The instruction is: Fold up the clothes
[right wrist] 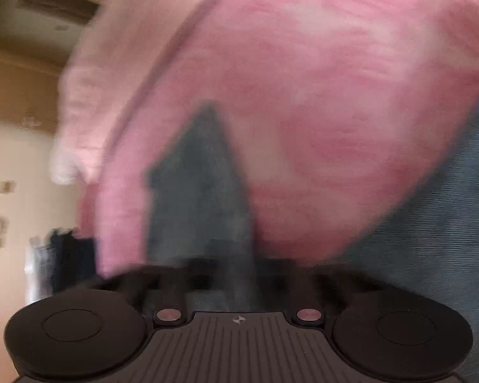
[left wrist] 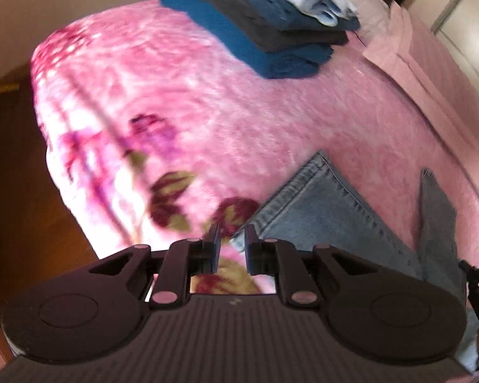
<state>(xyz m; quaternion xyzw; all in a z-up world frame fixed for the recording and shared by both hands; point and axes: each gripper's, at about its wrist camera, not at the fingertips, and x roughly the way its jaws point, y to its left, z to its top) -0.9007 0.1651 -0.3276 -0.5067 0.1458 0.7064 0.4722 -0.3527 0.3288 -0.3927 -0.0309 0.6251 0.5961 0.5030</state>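
A pair of blue jeans [left wrist: 329, 210] lies on the pink floral blanket [left wrist: 182, 102] at the lower right of the left wrist view. My left gripper [left wrist: 232, 249] is open and empty, its fingertips just above the blanket at the hem corner of one jeans leg. In the blurred right wrist view a strip of jeans fabric [right wrist: 201, 191] runs up from between the fingers of my right gripper [right wrist: 236, 274], which looks shut on it. More denim [right wrist: 447, 239] fills the right side.
A stack of folded clothes [left wrist: 258, 22], blue, dark grey and white, sits at the far end of the bed. A pink pillow [left wrist: 396, 44] lies beside it. A wooden door [left wrist: 16, 175] and the bed edge are at the left.
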